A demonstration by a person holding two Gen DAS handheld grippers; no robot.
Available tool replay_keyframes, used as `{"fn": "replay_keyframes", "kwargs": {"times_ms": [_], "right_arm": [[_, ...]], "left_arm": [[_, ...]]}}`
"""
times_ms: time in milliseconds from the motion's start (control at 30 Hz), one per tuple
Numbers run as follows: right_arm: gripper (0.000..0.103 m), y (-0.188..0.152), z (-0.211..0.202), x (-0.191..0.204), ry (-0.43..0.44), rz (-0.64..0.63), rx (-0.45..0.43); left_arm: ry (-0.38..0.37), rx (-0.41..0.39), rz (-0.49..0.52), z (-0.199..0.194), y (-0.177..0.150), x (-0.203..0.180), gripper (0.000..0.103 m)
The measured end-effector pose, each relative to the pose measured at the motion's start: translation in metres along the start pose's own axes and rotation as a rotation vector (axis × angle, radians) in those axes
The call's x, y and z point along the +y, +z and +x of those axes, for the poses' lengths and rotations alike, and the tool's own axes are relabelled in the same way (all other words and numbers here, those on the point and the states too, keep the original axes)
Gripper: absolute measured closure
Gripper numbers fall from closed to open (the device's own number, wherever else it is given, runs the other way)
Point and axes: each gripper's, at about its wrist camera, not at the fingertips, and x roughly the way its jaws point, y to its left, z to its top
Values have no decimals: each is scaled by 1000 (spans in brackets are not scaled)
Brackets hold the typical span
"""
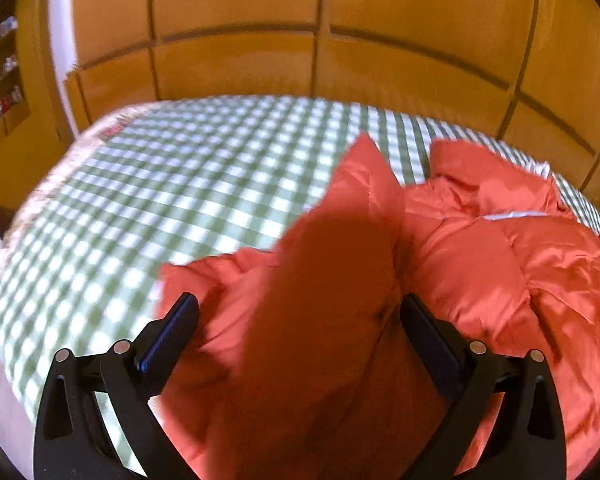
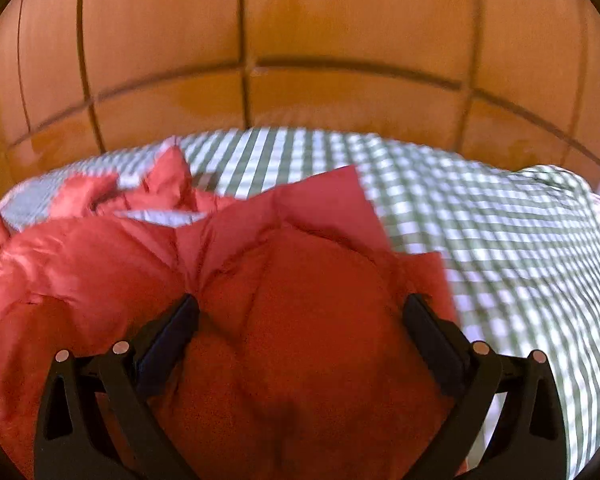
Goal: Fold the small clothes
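Green-checked bed [image 1: 180,200] under rumpled red garment [image 1: 480,248], wooden wardrobe [image 1: 236,12] behind.

The left gripper [image 1: 300,308] has its jaws spread wide over a rumpled red garment [image 1: 460,264], which lies at 4 o'clock on the green-checked bed [image 1: 188,184]. Wooden panels [image 1: 236,40] stand at 12.

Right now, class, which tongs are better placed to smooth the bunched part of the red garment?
Probably left: the left tongs have the crumpled garment spreading to their right; the right tongs face a flatter flap.
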Motion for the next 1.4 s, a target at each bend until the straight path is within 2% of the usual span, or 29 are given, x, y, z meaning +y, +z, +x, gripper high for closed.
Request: {"fn": "replay_keyframes", "kwargs": {"times_ms": [67,100,167,300,367,433,533,700,900,1233,1400], "right_arm": [[2,-3,-16,8,-39,14,6],[2,-4,-18,12,-56,8,16],[2,-7,-20,26,-57,-42,67],[2,-17,-28,39,-35,-34,38],[2,-19,-26,46,-6,-48,82],[2,-23,-25,57,-14,-103,140],[2,-25,-29,65,-42,-145,138],[2,-28,-31,63,-64,-121,158],[2,-31,-31,68,-106,-158,155],[2,-35,-26,67,-106,-148,158],[2,-37,-25,67,-103,-151,154]], "left_arm": [[62,-50,9,-11,-6,5,3],[68,-71,18,-15,-11,8,3],[32,-53,9,-14,-17,15,3],[-42,-12,-92,-8,-21,28,3],[-65,-1,-135,-6,-21,33,3],[-86,10,-172,-7,-24,38,3],[-118,31,-214,-8,-26,43,3],[-161,72,-214,-8,-23,44,3],[-199,113,-225,-5,-27,47,3],[-253,72,-263,2,-48,51,3],[-273,112,-271,-3,-44,50,3]]}}
